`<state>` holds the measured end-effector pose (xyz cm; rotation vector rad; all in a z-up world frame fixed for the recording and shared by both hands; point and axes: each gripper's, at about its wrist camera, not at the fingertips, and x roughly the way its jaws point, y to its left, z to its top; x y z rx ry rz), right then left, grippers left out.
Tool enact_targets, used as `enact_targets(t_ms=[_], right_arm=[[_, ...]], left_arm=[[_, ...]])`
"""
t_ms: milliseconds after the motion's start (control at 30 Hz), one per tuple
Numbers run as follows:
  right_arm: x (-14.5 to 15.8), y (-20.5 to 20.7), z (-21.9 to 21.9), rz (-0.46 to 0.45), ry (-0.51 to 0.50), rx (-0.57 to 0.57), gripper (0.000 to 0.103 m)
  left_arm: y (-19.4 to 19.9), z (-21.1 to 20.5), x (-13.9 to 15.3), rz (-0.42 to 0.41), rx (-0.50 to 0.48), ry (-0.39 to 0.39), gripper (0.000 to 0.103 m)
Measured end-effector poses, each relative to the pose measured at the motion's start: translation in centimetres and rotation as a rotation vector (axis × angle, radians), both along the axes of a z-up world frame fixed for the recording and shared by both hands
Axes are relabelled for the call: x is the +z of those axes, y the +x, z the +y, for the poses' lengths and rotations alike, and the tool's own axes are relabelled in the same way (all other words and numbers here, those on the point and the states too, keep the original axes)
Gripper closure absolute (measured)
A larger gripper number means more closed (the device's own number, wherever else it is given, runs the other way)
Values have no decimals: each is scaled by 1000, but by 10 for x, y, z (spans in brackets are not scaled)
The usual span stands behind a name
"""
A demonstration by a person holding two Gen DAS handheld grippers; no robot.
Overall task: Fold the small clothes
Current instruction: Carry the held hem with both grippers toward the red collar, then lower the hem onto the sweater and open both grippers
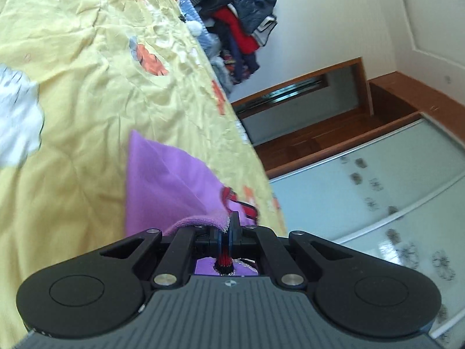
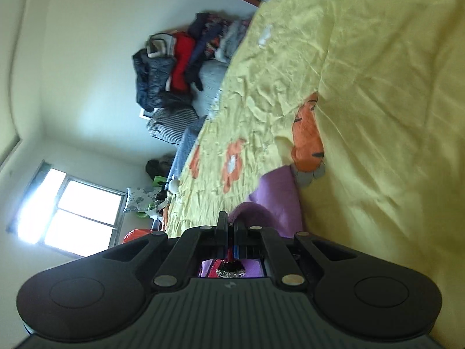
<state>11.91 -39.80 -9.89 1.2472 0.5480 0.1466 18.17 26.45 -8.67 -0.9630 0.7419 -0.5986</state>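
Note:
A small purple garment (image 1: 165, 180) lies partly lifted over the yellow flowered bedsheet (image 1: 81, 58). My left gripper (image 1: 228, 221) is shut on its hemmed edge, where a red and white trim shows beside the fingers. In the right wrist view the same purple garment (image 2: 276, 200) bunches up at the fingertips, and my right gripper (image 2: 231, 224) is shut on another edge of it. Both views are rolled sideways, so the yellow flowered bedsheet (image 2: 363, 87) stands on end. The rest of the garment hangs below the grippers, out of sight.
A pile of dark, red and checked clothes (image 1: 232, 14) sits at the far end of the bed, and shows as the pile of clothes (image 2: 174, 67) in the right view. A white patch (image 1: 17, 116) is on the sheet. A wooden frame and glass wardrobe doors (image 1: 377, 180) stand beside the bed; a window (image 2: 69, 212) is on the other side.

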Motion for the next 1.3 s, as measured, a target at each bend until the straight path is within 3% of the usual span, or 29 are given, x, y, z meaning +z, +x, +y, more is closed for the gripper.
enact_targets(t_ms=[167, 500, 600, 700, 767, 833, 967, 1033, 1133, 1200, 1300], right_arm=[[-14, 31, 1, 58, -9, 2, 100], [-29, 61, 0, 123, -6, -1, 99], [-34, 61, -2, 145, 29, -47, 96], [-34, 66, -3, 169, 39, -16, 83], [-23, 66, -5, 149, 8, -5, 55], [-7, 62, -4, 90, -47, -2, 45], [27, 40, 1, 7, -255, 49, 45], [43, 22, 6, 10, -413, 86, 45], [52, -17, 18, -9, -614, 171, 46], [50, -41, 16, 6, -648, 204, 49], [42, -70, 4, 16, -619, 224, 51]], left_arm=[[32, -4, -10, 49, 3, 62, 100], [79, -13, -24, 122, -3, 85, 100], [90, -13, -28, 149, 25, 76, 99], [100, -10, -25, 164, 71, 66, 76], [103, -3, -15, 134, 129, 75, 54], [105, 7, -5, 114, 161, 47, 41], [79, 7, 23, 28, 86, 66, 42], [47, -2, 32, 12, 31, 121, 41], [-13, -7, 31, -1, -64, 133, 39], [-48, -1, 22, 31, -91, 145, 37], [-88, 17, 6, 90, -53, 180, 34]])
